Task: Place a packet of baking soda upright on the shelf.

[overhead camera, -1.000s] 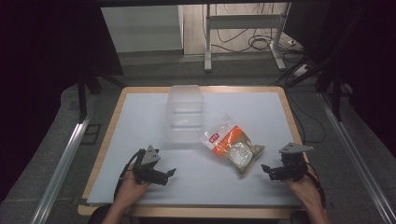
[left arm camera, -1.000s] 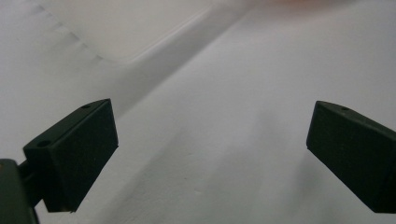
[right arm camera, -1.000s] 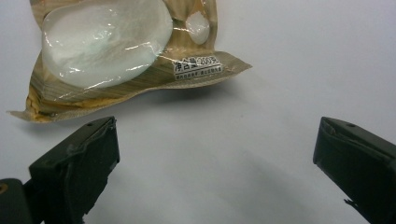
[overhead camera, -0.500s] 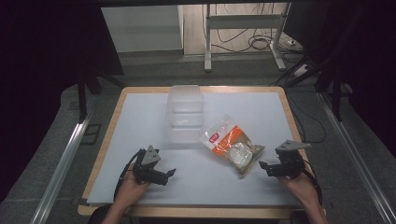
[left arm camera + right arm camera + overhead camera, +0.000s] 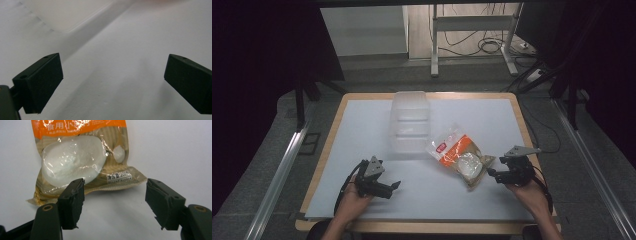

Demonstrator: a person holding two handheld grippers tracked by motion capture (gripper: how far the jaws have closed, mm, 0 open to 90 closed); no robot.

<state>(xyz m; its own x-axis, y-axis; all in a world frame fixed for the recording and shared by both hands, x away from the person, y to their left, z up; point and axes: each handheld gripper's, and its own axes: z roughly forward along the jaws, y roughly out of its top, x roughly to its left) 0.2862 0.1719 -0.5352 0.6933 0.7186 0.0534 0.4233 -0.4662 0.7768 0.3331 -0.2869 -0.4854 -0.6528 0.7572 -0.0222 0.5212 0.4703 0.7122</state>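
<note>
1. A dim room with a grey floor and cables at the back; in the high view a white table (image 5: 362,130) with a wooden rim takes up the middle.
2. At the table's far centre stands a clear plastic container (image 5: 410,120), empty as far as the high view shows; the left gripper view catches a pale blurred edge of it at upper left.
3. Just right of the container lies the food bag (image 5: 460,154), flat on the table; the right gripper view brings out its orange band, white contents and a printed label.
4. The left gripper (image 5: 384,186) rests near the front left, well apart from the bag, jaws wide with nothing between them.
5. The right gripper (image 5: 113,202) sits just short of the bag's near edge, jaws just closing, half-open, bare table between them.
</note>
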